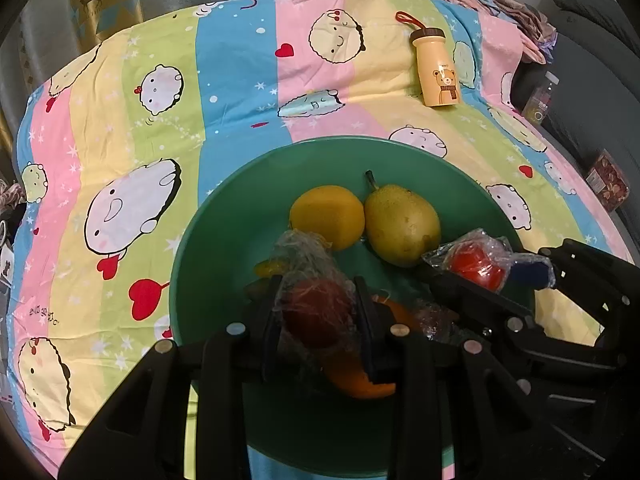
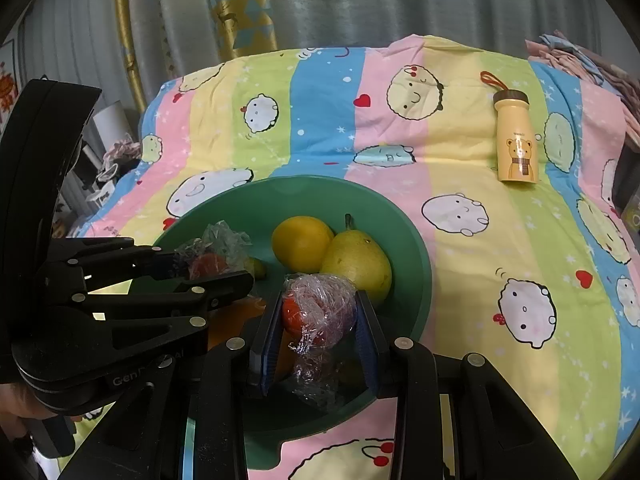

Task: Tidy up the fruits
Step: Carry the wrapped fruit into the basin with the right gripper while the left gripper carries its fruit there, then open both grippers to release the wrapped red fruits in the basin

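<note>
1. Over the near half of the green bowl [image 1: 208, 240], the left gripper [image 1: 316, 312] is closed on a dark red fruit wrapped in cling film [image 1: 316, 312], one finger pressed to each side of it; the film's loose tuft sticks up and away from the gripper.
2. Just to its right, over the bowl's right side, the right gripper [image 2: 318, 316] clamps a second film-wrapped red fruit [image 2: 316, 308] between its blue pads [image 2: 366, 344]. The twisted tail of that film hangs down toward the bowl floor.
3. Wrapped red fruits counted: two, one in each gripper, near each other but apart.
4. Beyond the grippers, lying in the bowl: one round yellow-orange citrus [image 1: 327, 216] and one yellow-green pear [image 1: 402, 230], touching side by side. The pear's long axis runs away from the grippers, its stem pointing to the far rim, tilted slightly left.
5. An orange fruit [image 1: 360, 384] lies low in the bowl under the left gripper, partly hidden. A small yellowish piece [image 2: 256, 268] shows at the bowl's left; what it is cannot be told.
6. The bowl sits on a bed under a striped cartoon-print sheet [image 2: 500, 260].
7. Farther back on the right, one yellow bear bottle [image 2: 516, 140] lies on the sheet, its cap pointing away.
</note>
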Motion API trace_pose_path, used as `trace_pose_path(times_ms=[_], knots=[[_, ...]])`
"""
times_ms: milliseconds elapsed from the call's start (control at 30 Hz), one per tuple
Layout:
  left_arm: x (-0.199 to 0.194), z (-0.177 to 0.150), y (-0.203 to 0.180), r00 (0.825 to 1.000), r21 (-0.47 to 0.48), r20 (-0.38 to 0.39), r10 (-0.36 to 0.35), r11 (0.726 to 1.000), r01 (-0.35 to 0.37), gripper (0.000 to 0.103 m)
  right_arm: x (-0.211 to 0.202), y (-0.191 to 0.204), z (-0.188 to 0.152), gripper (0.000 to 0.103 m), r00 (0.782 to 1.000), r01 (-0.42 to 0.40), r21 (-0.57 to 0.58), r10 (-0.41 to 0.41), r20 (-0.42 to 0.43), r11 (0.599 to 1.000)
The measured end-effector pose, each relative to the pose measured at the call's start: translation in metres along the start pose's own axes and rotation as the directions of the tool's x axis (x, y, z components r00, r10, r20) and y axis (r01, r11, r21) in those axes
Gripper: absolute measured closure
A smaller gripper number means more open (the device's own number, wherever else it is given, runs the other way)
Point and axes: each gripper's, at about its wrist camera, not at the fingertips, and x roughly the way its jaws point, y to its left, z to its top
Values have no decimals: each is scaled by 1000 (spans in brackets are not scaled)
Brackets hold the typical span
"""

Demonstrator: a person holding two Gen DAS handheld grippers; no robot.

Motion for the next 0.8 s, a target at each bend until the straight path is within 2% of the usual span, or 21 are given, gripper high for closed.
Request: trace_pose_path(times_ms=[800], knots=[[-1,0,-4,999,27,-32,33,999,-32,70,1,-2,-2,67,1000,11,3,-11,-14,1000]])
